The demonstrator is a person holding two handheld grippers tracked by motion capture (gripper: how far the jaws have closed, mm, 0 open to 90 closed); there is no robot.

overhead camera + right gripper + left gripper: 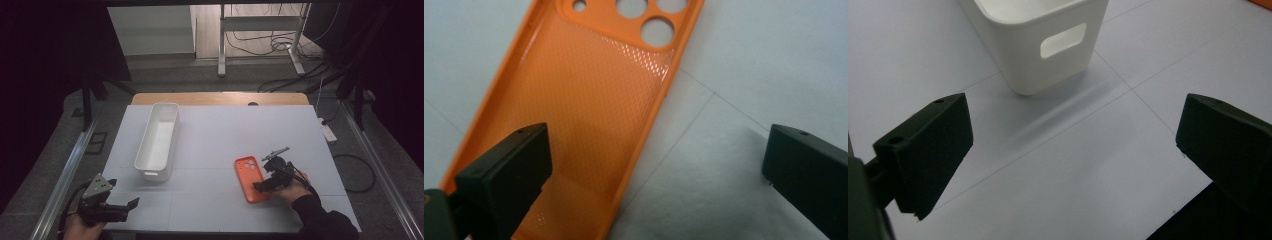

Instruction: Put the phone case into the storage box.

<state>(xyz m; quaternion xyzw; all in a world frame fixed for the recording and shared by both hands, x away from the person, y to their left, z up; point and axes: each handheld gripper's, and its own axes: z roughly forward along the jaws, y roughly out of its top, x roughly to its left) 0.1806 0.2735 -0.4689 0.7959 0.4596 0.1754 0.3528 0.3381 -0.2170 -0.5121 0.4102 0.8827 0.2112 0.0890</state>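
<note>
Looking down from the high view, we have a pale grey table (210, 150) with a white bin (158, 141) lying lengthwise at its left half, open side up and nothing to be seen inside. Over on the right half we see an orange phone case (250, 178), flat on the surface, its camera cut-outs at the far end.

Our right gripper (263, 185) sits right at the case's near right edge, held by the right hand (291, 190), dark sleeve coming in from the bottom. From the right gripper view, the right gripper (656, 172) has its jaws spread wide: one hangs over the textured inner face of the orange phone case (584, 110), the other stands over bare table beyond the case's rim. We cannot tell whether the near jaw touches the case.

Down at the near left corner, the left gripper (131, 206) hovers at the table's edge, grey three-cornered plate on top, the left hand (82, 227) just visible beneath it. In the left gripper view, the left gripper (1073, 150) also has its jaws far apart, nothing between them but table, and the white bin (1048, 45) stands ahead with its handle slot facing us.
</note>
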